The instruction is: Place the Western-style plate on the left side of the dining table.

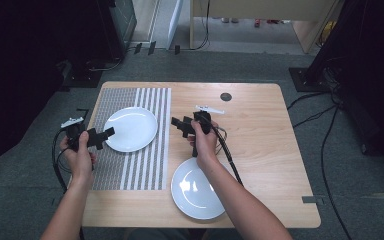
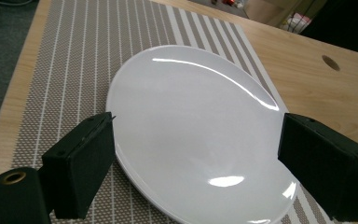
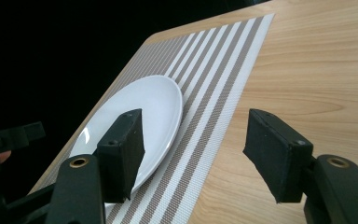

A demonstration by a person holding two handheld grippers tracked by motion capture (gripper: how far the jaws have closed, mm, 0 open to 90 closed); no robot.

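A white plate point(image 1: 130, 128) lies on the striped placemat point(image 1: 130, 170) at the left of the table. My left gripper point(image 1: 104, 136) is open at the plate's left rim, its jaws standing wide on either side of the plate point(image 2: 191, 126) in the left gripper view. My right gripper point(image 1: 178, 125) is open just right of the placemat, pointing left toward the plate point(image 3: 140, 116), with nothing between its jaws. A second white plate point(image 1: 196, 188) rests on the bare wood near the front edge, under my right forearm.
A small white object point(image 1: 209, 108) lies on the wood behind my right hand. A dark round hole point(image 1: 225, 96) sits near the table's back edge. Cables trail from both grippers. The right half of the wooden table point(image 1: 270, 150) is bare.
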